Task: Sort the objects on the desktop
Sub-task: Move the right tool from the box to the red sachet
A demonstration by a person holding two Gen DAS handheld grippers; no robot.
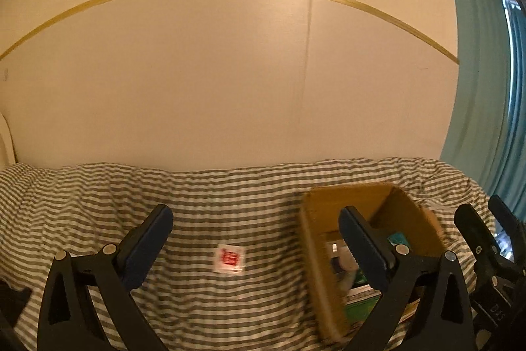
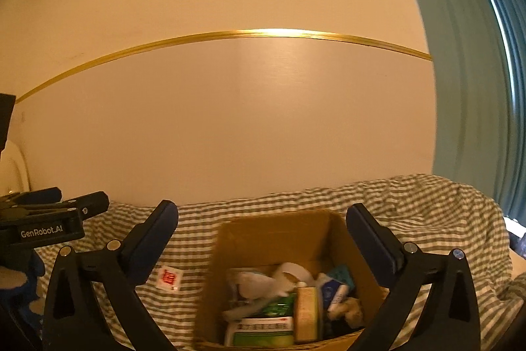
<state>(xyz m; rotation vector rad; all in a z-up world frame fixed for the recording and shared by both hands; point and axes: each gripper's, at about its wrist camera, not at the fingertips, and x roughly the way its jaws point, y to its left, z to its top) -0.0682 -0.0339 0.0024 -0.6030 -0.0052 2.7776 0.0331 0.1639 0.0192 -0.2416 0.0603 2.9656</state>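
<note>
now both hand-held grippers are hanging released, nothing between their jaws: the left hand-held gripper over the striped cloth, the right hand-held gripper over the box. the box is sitting on the cloth, holding cartons and packets. a white sachet is lying just left of it.

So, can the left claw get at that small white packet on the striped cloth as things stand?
Probably yes. The left claw is open and empty, the packet lies alone on the cloth straight ahead between its fingers, and the box sits off to the side.
</note>
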